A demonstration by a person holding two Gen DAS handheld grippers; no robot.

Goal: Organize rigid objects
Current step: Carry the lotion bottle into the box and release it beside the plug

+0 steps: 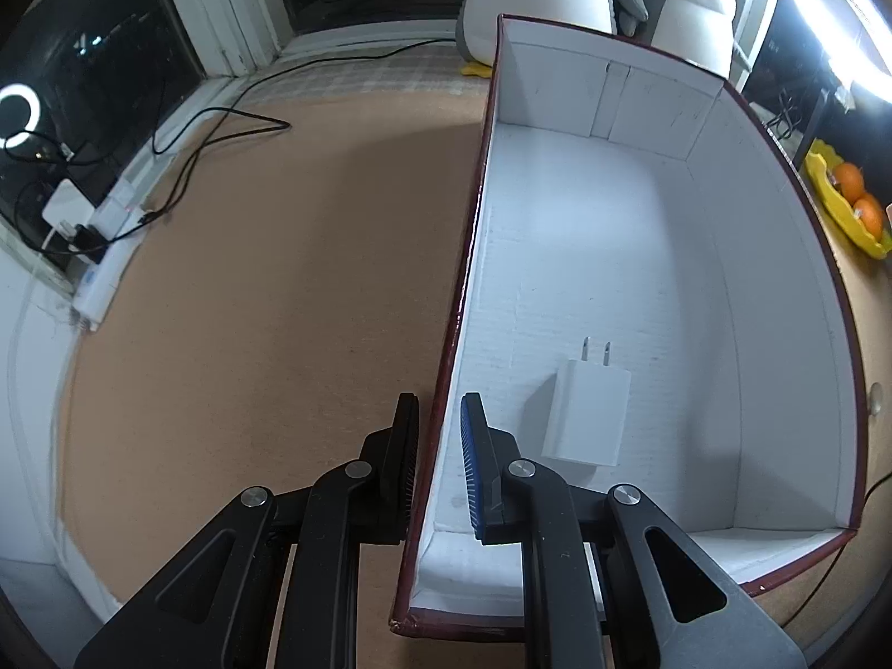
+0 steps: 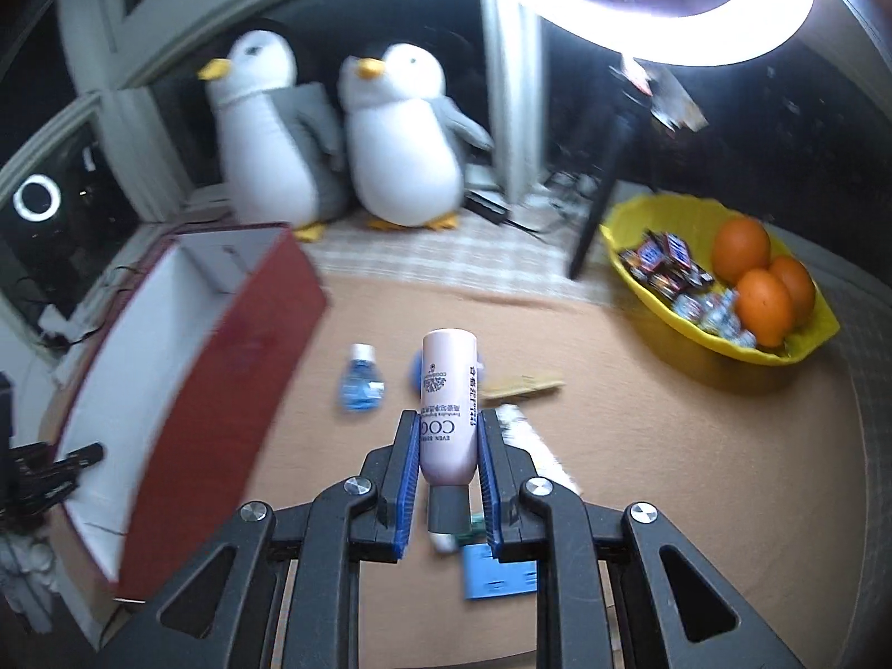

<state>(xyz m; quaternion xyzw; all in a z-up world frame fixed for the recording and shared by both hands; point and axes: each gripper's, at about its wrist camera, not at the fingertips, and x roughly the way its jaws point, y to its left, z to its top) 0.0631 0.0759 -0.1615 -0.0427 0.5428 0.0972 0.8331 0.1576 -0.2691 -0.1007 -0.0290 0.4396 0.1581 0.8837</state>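
My left gripper [image 1: 440, 418] is shut on the left wall [image 1: 474, 212] of a dark red box with a white inside, one finger outside, one inside. A white plug charger [image 1: 585, 418] lies on the box floor. My right gripper [image 2: 446, 429] is shut on a pink tube [image 2: 449, 401] and holds it above the table, grey cap toward me. The red box [image 2: 223, 368] stands to its left. A small blue bottle [image 2: 361, 379], a blue round object [image 2: 415, 371], a blue card [image 2: 493, 574] and other small items lie on the table below the tube.
Two plush penguins [image 2: 401, 139] stand at the back. A yellow bowl [image 2: 658, 301] with oranges and wrapped sweets sits at the right. A ring light [image 2: 669, 5] glares above. Cables [image 1: 223, 122] and a power strip [image 1: 106, 256] lie along the window sill at the left.
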